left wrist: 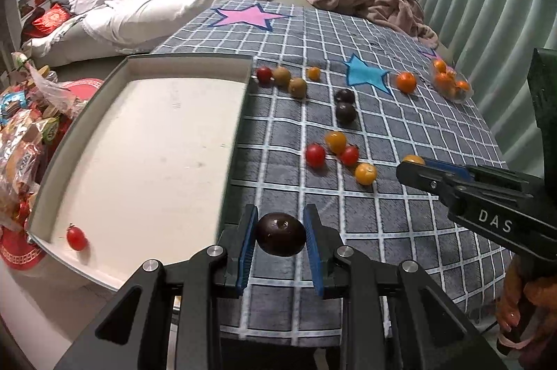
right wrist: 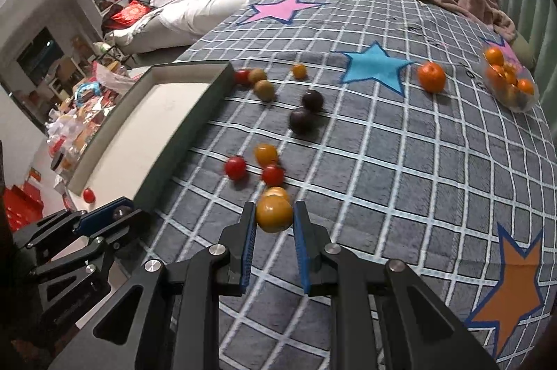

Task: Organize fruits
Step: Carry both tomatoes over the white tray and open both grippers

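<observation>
Over the checked tabletop, left gripper clamps a dark fruit, right gripper clamps a yellow tomato.

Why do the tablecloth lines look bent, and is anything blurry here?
Both wrist views use fisheye lenses, so the checked tablecloth bows and the corners go black. In the right wrist view, the yellow fruit in the right hand-held gripper and the loose fruit are motion-smeared. The left wrist view is sharper, with the tray edge slightly soft.
</observation>
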### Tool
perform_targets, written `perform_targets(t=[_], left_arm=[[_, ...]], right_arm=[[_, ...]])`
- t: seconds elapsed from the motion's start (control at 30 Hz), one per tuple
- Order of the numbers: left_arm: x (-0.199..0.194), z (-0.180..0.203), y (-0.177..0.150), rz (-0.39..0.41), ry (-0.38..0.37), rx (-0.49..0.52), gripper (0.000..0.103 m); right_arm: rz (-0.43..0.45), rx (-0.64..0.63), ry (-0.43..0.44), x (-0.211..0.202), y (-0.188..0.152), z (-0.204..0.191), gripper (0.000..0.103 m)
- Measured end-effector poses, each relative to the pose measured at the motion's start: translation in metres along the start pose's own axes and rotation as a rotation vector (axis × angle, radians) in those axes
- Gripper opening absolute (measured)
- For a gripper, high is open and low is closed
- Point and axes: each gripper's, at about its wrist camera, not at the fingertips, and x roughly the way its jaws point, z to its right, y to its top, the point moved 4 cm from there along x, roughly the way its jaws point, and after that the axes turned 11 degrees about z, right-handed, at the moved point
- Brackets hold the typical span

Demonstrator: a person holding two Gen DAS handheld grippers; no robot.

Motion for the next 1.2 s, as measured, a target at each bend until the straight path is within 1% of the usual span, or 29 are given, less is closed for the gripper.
perform_targets(t=[0.17, 0.3, 0.57, 0.77, 0.93, 1.07, 1.2], left_arm=[[-0.006, -0.023, 0.003, 0.021, 0.025, -0.020, 0.029], [-0.009, -0.049, 0.006, 0.032, 0.058, -0.049, 0.029], [-0.005, -0.091, 0.010, 0.038, 0.118, -0.075, 0.029], [0.005, -0.117, 0.011, 0.029, 0.177, -0.054, 0.029], [0.021, -0.141, 0.013, 0.003, 0.223, -0.050, 0.029], [0.032, -0.155, 0.011, -0.025, 0.256, -0.041, 0.029], [0.042, -0.160, 0.004, -0.057, 0.268, -0.032, 0.029]], right_arm=[[-0.007, -0.021, 0.023, 0.003, 0.003, -0.022, 0.023], [-0.018, -0.038, 0.048, 0.009, 0.005, -0.041, 0.023], [-0.040, -0.092, 0.101, 0.027, 0.009, -0.089, 0.023], [-0.059, -0.143, 0.146, 0.045, 0.011, -0.128, 0.023], [-0.088, -0.200, 0.162, 0.065, 0.007, -0.155, 0.023], [-0.126, -0.223, 0.164, 0.083, -0.002, -0.166, 0.023], [-0.149, -0.266, 0.148, 0.095, -0.011, -0.172, 0.023]])
